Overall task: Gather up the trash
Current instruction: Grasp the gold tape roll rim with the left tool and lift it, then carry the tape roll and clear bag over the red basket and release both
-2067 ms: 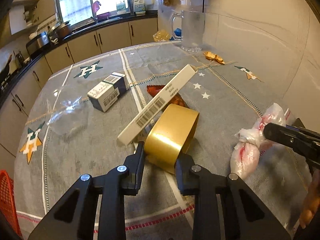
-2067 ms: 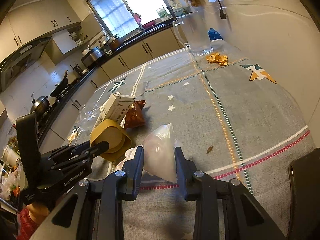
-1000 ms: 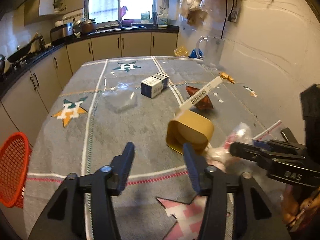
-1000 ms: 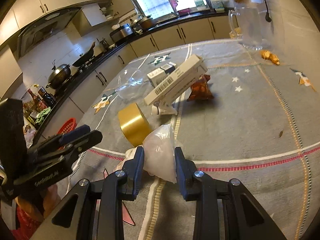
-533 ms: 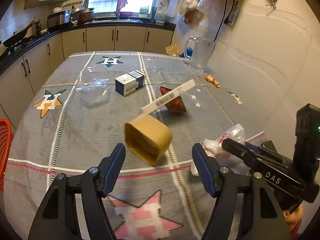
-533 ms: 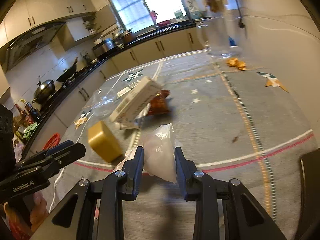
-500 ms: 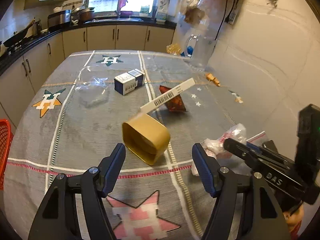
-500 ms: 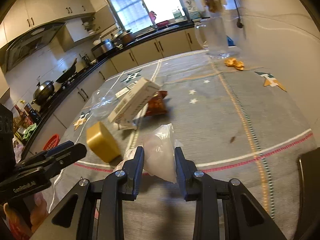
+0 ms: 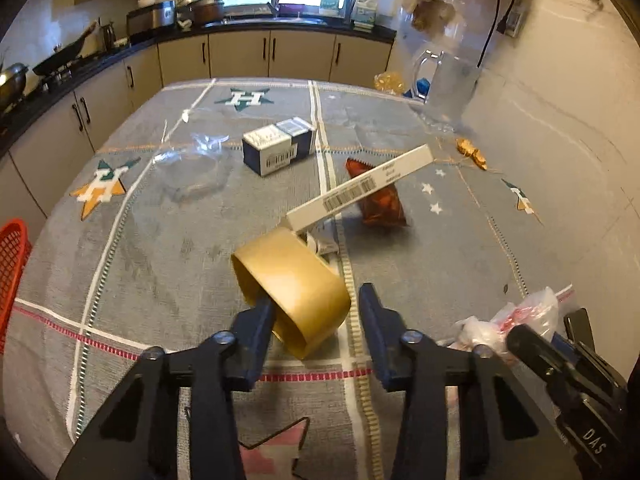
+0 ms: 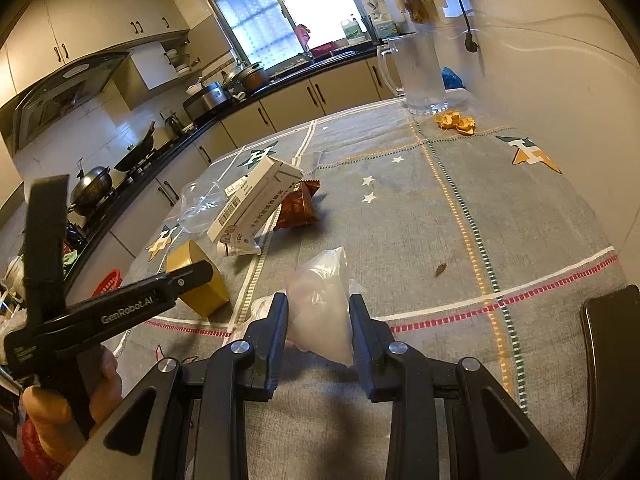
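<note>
A gold tape roll (image 9: 290, 286) lies on its side on the grey tablecloth, just ahead of my left gripper (image 9: 316, 312). The left gripper is open, its left finger tip at the roll's rim and its right finger clear of it. The roll also shows in the right wrist view (image 10: 198, 282). My right gripper (image 10: 318, 320) is shut on a crumpled plastic bag (image 10: 322, 300), which shows at lower right in the left wrist view (image 9: 516, 318). A long white box (image 9: 360, 190) leans on a red snack packet (image 9: 378, 200).
A blue-and-white carton (image 9: 278, 146), a clear plastic wrapper (image 9: 192, 164), orange peel (image 9: 472, 152) and a glass jug (image 9: 446, 88) are farther back. A red basket (image 9: 12, 256) is off the table's left edge. A wall runs along the right.
My left gripper has moved back toward the tape roll and narrowed, its left finger now at the roll's rim. The right gripper still holds the plastic bag.
</note>
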The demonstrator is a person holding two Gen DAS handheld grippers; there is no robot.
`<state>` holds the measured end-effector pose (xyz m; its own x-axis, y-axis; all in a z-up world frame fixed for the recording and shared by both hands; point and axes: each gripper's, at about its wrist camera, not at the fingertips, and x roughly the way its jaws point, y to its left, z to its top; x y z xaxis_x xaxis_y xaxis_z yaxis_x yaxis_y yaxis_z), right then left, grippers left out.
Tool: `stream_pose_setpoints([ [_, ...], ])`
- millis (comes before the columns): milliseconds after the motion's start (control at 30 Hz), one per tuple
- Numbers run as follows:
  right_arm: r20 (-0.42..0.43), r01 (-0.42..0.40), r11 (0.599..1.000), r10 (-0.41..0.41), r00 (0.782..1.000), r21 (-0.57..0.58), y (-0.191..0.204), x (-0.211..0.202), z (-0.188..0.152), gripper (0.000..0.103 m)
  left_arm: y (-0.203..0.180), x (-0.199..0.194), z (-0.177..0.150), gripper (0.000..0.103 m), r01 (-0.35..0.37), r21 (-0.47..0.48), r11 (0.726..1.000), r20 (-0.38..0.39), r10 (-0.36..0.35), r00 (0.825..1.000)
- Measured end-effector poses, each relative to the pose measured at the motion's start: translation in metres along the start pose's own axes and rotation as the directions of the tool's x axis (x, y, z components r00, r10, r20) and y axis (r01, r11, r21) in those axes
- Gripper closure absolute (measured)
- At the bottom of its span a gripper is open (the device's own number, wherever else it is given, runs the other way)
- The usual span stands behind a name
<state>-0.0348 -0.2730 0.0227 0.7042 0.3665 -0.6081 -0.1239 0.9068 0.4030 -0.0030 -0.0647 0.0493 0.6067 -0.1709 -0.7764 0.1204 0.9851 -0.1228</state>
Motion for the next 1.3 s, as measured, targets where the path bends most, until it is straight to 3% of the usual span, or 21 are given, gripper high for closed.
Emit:
stream_pose_setpoints([
  [67,-0.001,-0.006,1.0,0.006,1.0,-0.003,0.001,0.0,0.0,0.07,0.005,0.0,-0.001,0.075,0.002,-0.004,1.0,-0.007,-0.002,1.0],
  [467,-0.003,-0.021,0.999,0.021,1.0,-0.029,0.02,0.001,-0.001,0.07,0.037,-0.018,-0.012,0.077,0.051,0.0,0.999,0.034,-0.05,0.998],
  [633,-0.007,-0.018,0.999,0.018,1.0,-0.049,0.031,0.003,-0.001,0.07,0.051,-0.031,-0.015,0.083,0.063,-0.003,0.998,0.059,-0.063,0.996],
  [1300,-0.041,-0.04,0.984,0.034,0.999,-0.172,0.108,0.025,0.001,0.07,0.118,-0.066,-0.028,0.083,0.091,-0.049,0.995,0.132,-0.084,0.988],
])
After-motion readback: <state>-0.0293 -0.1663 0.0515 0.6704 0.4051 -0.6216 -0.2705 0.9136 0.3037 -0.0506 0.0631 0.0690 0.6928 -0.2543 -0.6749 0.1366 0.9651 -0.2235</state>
